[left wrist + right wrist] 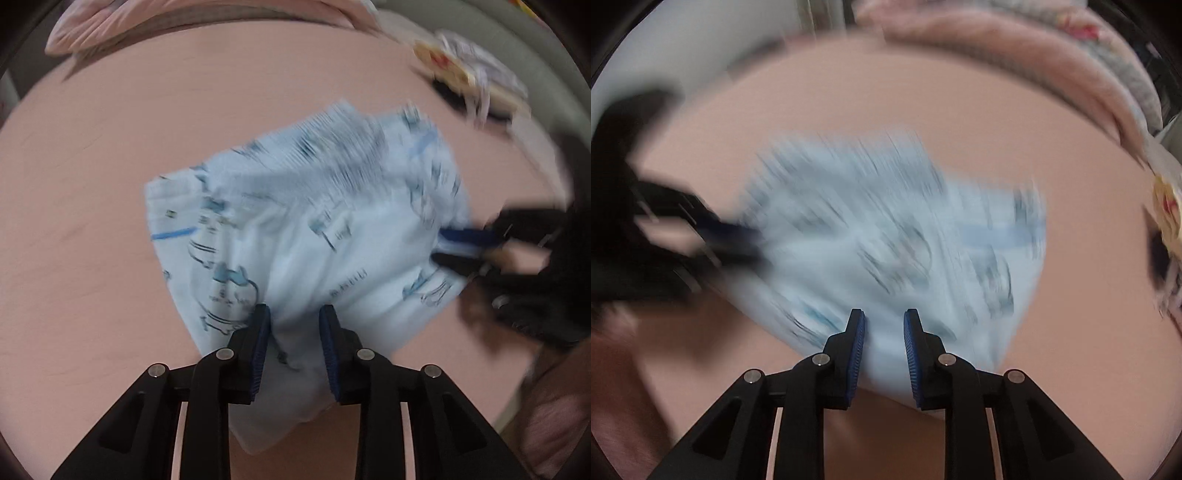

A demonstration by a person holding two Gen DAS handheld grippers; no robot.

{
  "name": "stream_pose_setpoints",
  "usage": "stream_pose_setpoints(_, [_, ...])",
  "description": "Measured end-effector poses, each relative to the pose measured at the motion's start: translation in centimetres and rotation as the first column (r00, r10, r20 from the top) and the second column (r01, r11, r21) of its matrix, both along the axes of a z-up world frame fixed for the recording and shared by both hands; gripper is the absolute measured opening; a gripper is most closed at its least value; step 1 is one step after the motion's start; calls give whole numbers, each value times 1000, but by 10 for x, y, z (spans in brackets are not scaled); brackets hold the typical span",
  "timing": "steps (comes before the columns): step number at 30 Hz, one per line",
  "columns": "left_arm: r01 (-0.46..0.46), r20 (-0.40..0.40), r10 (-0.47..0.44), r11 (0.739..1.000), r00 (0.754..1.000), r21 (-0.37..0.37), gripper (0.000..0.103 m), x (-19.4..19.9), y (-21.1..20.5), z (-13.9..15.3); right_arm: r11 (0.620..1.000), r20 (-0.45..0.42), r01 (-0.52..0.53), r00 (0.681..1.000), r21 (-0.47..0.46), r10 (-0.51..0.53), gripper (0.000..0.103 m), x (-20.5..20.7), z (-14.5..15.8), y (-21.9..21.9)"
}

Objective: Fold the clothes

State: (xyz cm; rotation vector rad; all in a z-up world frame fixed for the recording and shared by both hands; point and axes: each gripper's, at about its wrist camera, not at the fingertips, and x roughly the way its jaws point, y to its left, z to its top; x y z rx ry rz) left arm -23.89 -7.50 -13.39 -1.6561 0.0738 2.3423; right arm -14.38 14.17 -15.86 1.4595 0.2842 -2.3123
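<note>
your left gripper (pixel 294 314) and right gripper (pixel 884 317) each pinch the soft, light garment (pixel 314 229); grip its hem edges mid-table (pixel 92 166).

Soft, even indoor light, moderately bright, no clear single source and no glare. Only faint shadow on the pinkish table (pixel 110 147) beneath the light blue garment (pixel 314 229). Strong fisheye bend in both views, with a dark vignette ringing the corners. Left wrist view partly motion-blurred: garment print streaked toward the far edge, right gripper (pixel 465 245) smeared, pile of clothes (pixel 476 81) at the upper right smudged. Right wrist view far blurrier: garment (pixel 897 243) reduced to streaks, left gripper (pixel 738 243) a dark smear. Sharp in each view only the camera's own black fingers with blue pads (pixel 260 350), (pixel 858 354).
</note>
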Motion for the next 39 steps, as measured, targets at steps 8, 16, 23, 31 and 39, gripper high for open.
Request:
stream_pose_setpoints(8, [45, -115, -26, 984, 993, 170, 24, -35, 7, 24, 998, -57, 62, 996, 15, -61, 22, -14, 31, 22])
stream_pose_setpoints(16, [87, 8, -89, 987, 996, 136, 24, -95, 38, -18, 998, 66, 55, 996, -23, -53, 19, -84, -8, -25])
stream_pose_setpoints(23, [10, -80, 11, 965, 997, 263, 24, -71, 36, 7, 972, -6, 158, 987, -171, -162, 26, -82, 22, 12])
stream_pose_setpoints(31, [57, -30, -57, 998, 998, 2, 24, -37, 50, -28, 991, -24, 133, 991, 9, -133, 24, -46, 7, 28])
stream_pose_setpoints(39, [-27, 25, 26, 998, 999, 57, 33, -14, 47, -26, 988, 53, 144, 989, -56, -141, 36, -11, 5, 44])
